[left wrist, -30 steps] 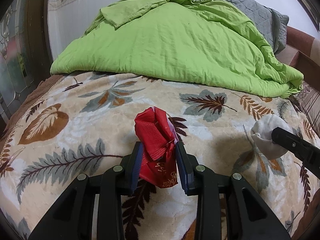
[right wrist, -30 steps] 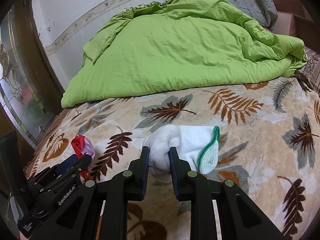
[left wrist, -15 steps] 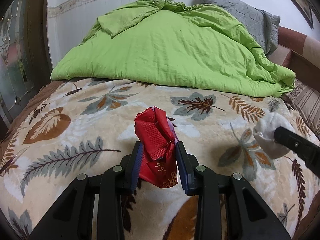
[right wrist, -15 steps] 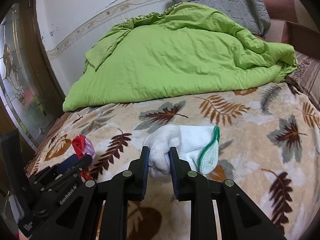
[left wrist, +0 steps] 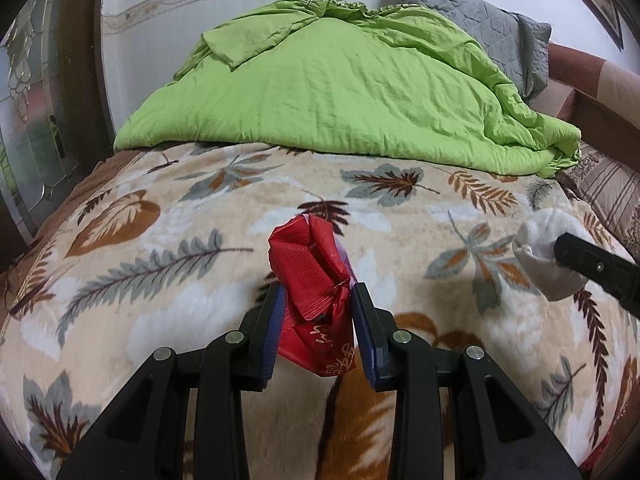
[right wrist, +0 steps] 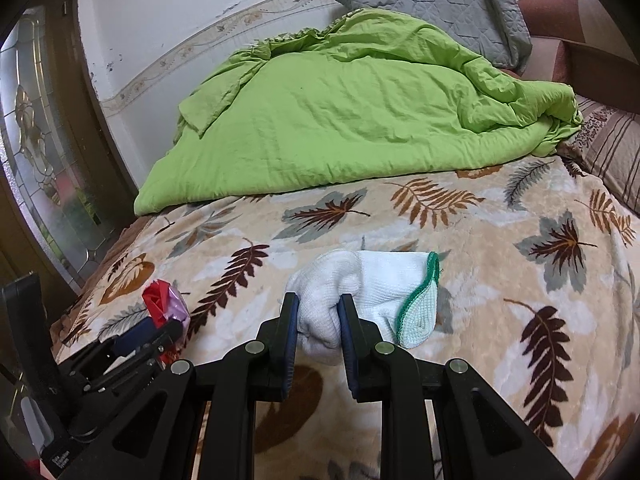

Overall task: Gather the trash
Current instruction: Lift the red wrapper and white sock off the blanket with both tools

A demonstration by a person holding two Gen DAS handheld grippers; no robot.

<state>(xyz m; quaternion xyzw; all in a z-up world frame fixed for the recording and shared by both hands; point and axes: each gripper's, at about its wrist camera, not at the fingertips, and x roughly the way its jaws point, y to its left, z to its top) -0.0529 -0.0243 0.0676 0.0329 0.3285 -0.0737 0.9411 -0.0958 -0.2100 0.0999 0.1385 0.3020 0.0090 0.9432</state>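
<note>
Left tool (left wrist: 316,316): clamped on red wrapper (left wrist: 310,276), upright. Right tool (right wrist: 318,326): clamped on white sock (right wrist: 360,292), alongside, over bed (right wrist: 500,240).

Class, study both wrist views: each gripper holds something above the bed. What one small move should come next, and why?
Probably carry both items away from the bed toward wherever trash goes. The left gripper is shut on a crumpled red wrapper, the right gripper on a white sock, both lifted clear of the leaf-patterned blanket. No bin shows in either view, so the direction is uncertain.
</note>
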